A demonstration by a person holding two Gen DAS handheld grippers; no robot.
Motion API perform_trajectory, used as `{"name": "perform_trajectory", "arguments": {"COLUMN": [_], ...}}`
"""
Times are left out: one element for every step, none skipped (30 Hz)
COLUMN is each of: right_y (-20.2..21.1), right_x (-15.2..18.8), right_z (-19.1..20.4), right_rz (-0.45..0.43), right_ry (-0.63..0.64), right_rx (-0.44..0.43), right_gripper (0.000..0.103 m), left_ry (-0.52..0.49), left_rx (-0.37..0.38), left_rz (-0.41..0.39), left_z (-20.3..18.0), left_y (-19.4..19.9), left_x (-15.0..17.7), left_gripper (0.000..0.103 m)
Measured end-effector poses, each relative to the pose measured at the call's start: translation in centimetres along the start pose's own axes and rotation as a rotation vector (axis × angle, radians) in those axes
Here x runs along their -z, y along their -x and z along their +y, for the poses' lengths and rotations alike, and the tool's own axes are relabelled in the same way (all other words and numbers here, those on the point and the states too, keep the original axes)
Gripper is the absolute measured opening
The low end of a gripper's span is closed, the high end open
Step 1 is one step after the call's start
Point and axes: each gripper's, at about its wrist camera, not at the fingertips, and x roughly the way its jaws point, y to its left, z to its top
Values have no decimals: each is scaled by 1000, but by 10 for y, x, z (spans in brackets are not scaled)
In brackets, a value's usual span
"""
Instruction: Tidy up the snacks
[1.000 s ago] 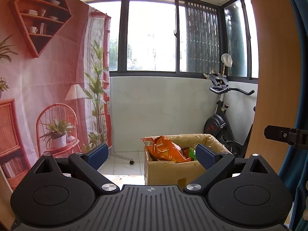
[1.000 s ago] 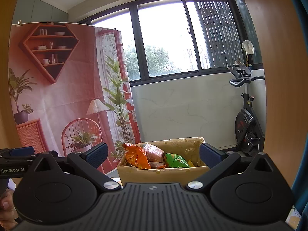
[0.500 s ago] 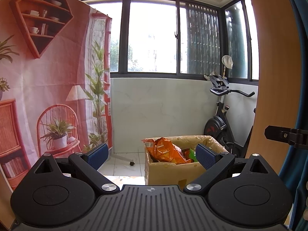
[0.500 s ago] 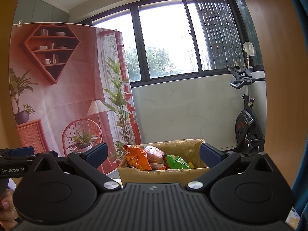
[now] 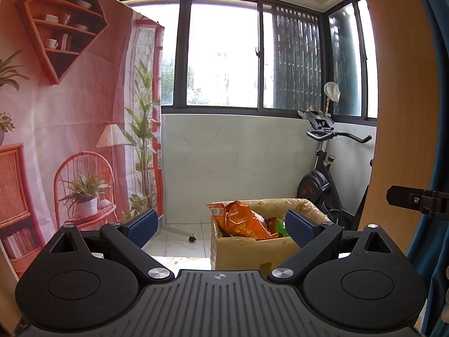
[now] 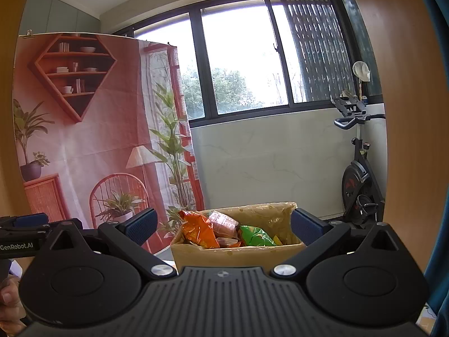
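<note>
Box [image 5: 247,252] of cardboard sits ahead w/ snack bags inside: orange bag [image 5: 241,221] at box's left, green bag [image 6: 255,236] to its right. Left hand-held gripper [image 5: 221,226] & right hand-held gripper [image 6: 223,226] both wide open, empty, near box. Exercise bike [image 6: 356,168] stands behind box, right.

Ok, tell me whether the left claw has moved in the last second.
Yes, slightly. In the left wrist view the cardboard box and the exercise bike sit a touch lower in frame than a second ago, so the open left claw has tipped or risen slightly.
</note>
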Motion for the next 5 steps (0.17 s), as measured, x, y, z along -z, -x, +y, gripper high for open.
{"name": "perform_trajectory", "arguments": {"right_y": [0, 1, 1, 2, 2], "right_x": [0, 0, 0, 0, -1], "right_z": [0, 0, -1, -1, -1], "right_rz": [0, 1, 2, 3, 4], "right_ry": [1, 2, 2, 2, 2], "right_rx": [0, 1, 3, 4, 5], "right_gripper": [103, 103, 103, 103, 103], "left_ry": [1, 1, 1, 1, 1], "left_rx": [0, 1, 1, 0, 1], "left_rz": [1, 1, 2, 2, 2], "left_z": [0, -1, -1, -1, -1], "left_y": [0, 0, 0, 0, 0], "left_x": [0, 0, 0, 0, 0], "left_gripper": [98, 98, 98, 98, 98]}}
